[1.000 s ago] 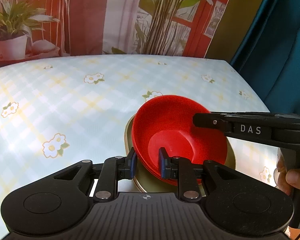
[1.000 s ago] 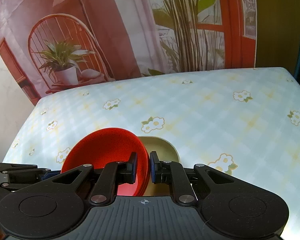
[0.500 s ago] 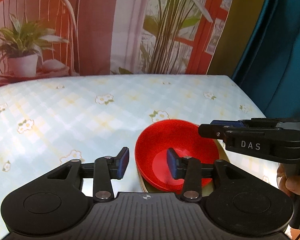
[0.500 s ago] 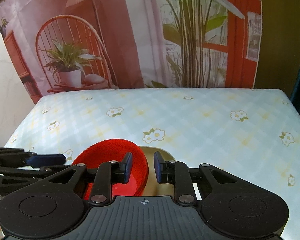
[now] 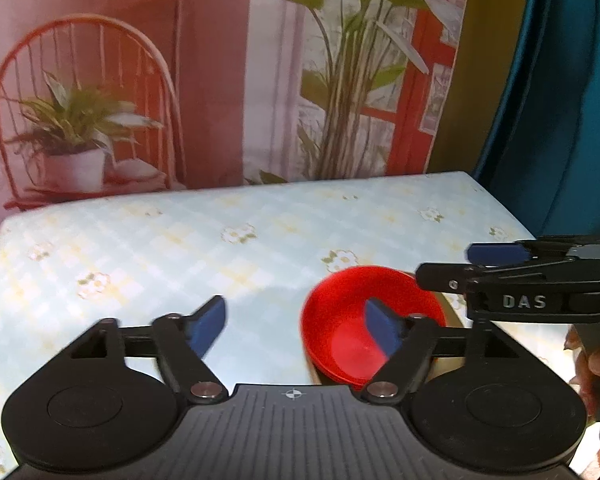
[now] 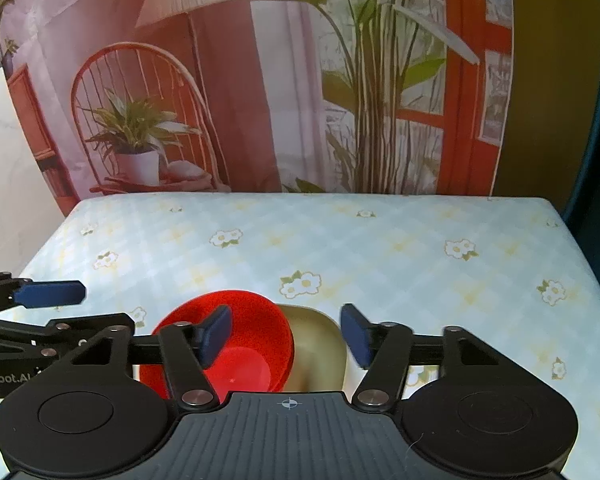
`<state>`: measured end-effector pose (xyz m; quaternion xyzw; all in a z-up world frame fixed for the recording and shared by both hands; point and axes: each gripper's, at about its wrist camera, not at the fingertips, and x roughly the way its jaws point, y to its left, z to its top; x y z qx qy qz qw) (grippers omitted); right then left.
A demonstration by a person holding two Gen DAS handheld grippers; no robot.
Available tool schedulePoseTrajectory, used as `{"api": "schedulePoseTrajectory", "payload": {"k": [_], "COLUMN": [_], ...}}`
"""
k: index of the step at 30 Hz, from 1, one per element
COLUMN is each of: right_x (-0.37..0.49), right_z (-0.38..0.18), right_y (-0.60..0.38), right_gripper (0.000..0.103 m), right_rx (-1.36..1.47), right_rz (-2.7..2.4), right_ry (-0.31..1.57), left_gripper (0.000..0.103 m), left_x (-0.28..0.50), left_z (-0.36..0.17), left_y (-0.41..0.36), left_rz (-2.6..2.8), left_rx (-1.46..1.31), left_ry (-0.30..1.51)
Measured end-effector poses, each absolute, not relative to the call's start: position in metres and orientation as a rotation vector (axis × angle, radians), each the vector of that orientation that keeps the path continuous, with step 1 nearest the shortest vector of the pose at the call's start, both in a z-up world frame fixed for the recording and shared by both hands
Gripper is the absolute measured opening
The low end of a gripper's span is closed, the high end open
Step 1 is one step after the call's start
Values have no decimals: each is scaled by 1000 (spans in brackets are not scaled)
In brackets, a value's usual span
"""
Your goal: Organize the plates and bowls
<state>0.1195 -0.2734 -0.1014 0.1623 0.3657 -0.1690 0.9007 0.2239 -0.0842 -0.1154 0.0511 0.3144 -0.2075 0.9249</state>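
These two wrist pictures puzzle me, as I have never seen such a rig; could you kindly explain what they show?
No robot here: a person carries a handheld two-finger tool in each hand, each with a camera looking forward along its fingers. One picture is from the left tool, the other from the right tool; each also catches the other from the side. Both are open and hold nothing. On the flowered tablecloth a red bowl sits in a tan dish. Behind hangs a printed backdrop of a chair and plants.
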Motion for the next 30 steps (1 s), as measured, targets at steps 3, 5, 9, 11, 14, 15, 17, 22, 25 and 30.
{"api": "schedulePoseTrajectory", "payload": {"k": [3,5,9,11,14,15,17,22,25,30], "right_x": [117,115,111,108,103,101,97,84,75,58], "right_z": [-94,-88,-72,-61,-45,-39,-27,4,21,45], "right_y": [-270,-268,-265,-264,-261,-259,-253,-235,-224,-208], "right_gripper": [76,85,102,103,103,103,103,103,103,103], "right_rx": [325,323,328,341,350,344,328,294,269,236], "right_rz": [-352,-353,-361,-365,-359,-358,-360,-367,-371,-396], "right_ry": [742,729,693,668,634,623,604,557,525,482], "left_gripper": [93,98,103,103,103,103,103,103,103,103], "left_x": [216,211,201,197,187,183,172,145,128,101], "left_z": [-106,-99,-84,-75,-60,-56,-45,-21,-9,7], "left_y": [-77,-72,-60,-54,-44,-41,-35,-23,-20,-16], "left_rz": [-401,-381,-328,-295,-255,-249,-234,-191,-163,-126], "left_rx": [122,128,114,97,84,81,66,43,68,98], "left_ry": [603,581,542,529,505,494,464,403,354,313]}}
